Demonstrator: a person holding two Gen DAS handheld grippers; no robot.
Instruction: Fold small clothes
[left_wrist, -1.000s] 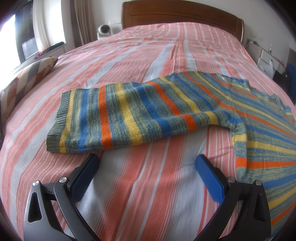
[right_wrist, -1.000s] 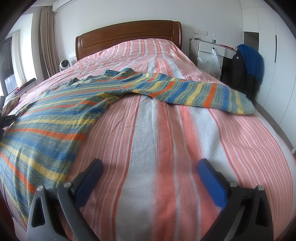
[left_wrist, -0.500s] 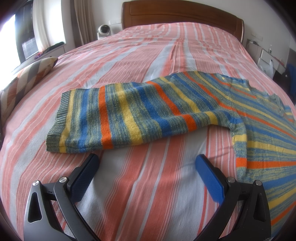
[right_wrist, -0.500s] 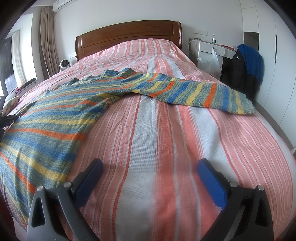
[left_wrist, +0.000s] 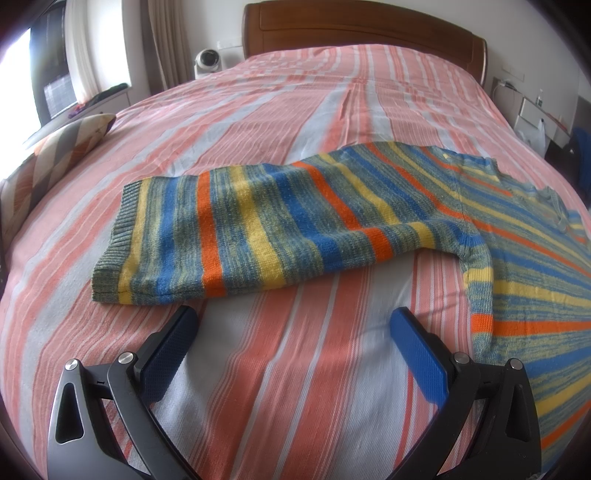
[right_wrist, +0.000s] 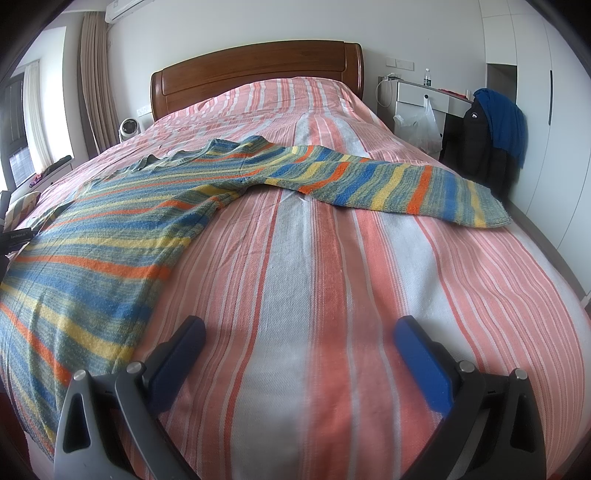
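A small knitted sweater with blue, yellow, orange and grey-green stripes lies flat on the bed. Its left sleeve (left_wrist: 236, 236) stretches out just beyond my left gripper (left_wrist: 293, 325), which hangs open over the bedspread with nothing between its blue pads. The sweater's body (left_wrist: 535, 266) runs off to the right. In the right wrist view the body (right_wrist: 92, 251) spreads at the left and the other sleeve (right_wrist: 399, 188) reaches toward the far right. My right gripper (right_wrist: 299, 334) is open above bare bedspread, well short of that sleeve.
The bed wears a pink, orange and white striped cover (right_wrist: 314, 266) and has a wooden headboard (right_wrist: 255, 74). A patterned cushion (left_wrist: 66, 144) lies at the left edge. A white fan (left_wrist: 207, 61), a side table with a plastic bag (right_wrist: 417, 125) and hung jackets (right_wrist: 491, 133) stand around.
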